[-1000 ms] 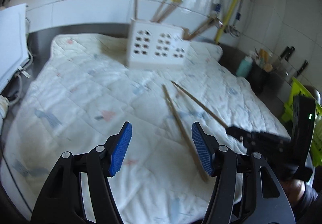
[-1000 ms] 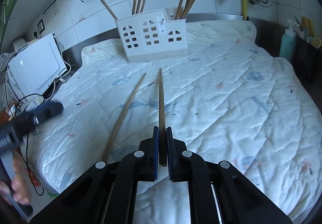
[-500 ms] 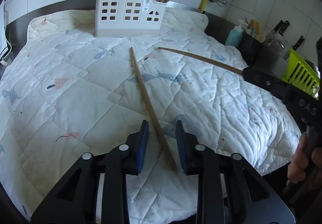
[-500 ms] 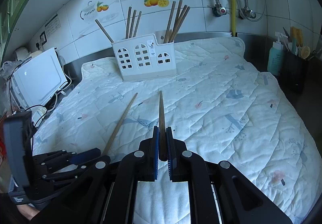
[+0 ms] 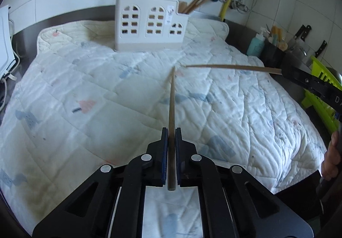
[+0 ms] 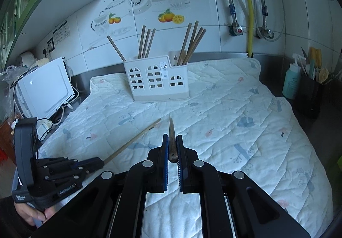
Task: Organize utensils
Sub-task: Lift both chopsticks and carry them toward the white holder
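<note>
With your left gripper [image 5: 171,137] and right gripper [image 6: 172,145] each pinching one chopstick's thick end over the quilt [image 5: 245,109], those long free tips could cross or snag the far holder [image 6: 157,81].

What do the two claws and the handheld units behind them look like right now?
Both claws are matte black linkage frames with round silver pivot bolts and ribbed blue pads. The left claw and right claw look identical. Seen from the right wrist view, the left unit has a tall black box and small white lettering. A dark sleeve covers that wrist. No cables show on either unit.
</note>
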{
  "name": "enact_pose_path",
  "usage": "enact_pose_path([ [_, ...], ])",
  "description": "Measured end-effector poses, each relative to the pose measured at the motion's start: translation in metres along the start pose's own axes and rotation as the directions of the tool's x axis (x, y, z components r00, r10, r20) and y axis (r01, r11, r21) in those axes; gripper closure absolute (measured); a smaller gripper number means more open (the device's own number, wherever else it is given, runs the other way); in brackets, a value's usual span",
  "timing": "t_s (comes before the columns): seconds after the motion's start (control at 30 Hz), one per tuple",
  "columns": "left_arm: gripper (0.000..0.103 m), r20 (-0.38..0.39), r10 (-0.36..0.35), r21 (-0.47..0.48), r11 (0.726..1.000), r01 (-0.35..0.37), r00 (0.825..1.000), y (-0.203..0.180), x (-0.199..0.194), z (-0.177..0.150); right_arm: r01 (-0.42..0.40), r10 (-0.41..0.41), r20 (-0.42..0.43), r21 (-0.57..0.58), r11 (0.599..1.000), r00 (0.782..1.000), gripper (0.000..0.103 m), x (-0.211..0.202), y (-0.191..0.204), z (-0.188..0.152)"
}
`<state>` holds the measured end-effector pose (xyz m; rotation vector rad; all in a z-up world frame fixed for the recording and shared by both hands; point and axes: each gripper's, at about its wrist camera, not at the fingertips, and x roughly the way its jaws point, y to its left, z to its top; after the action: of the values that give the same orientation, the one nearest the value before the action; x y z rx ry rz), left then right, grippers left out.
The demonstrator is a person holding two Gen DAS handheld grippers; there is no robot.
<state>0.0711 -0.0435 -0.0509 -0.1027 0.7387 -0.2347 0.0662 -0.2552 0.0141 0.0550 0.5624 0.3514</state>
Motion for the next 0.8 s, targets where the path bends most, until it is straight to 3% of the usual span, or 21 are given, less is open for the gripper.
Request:
enact_pose_path([
  [0.23, 0.098, 0.021, -0.013, -0.018, 1.000, 0.014, 1.000, 0.010, 0.000, 0.001, -0.012, 0.012, 0.035, -0.014, 1.000, 0.999, 0.096, -0.007, 0.004, 0.017],
  [0.6, 0.096, -0.041, -0.057, -0.017, 0.998, 0.056, 0.998, 0.012, 0.019, -0.015, -0.021, 0.024, 0.070, -0.050, 0.999, 0.997, 0.096, -0.011, 0.013, 0.036],
  [0.8, 0.094, -0.031, -0.066, -0.023, 0.998, 0.065, 0.997, 0.011, 0.019, -0.018, -0.022, 0.026, 0.069, -0.057, 0.998, 0.997, 0.096, -0.010, 0.015, 0.038],
])
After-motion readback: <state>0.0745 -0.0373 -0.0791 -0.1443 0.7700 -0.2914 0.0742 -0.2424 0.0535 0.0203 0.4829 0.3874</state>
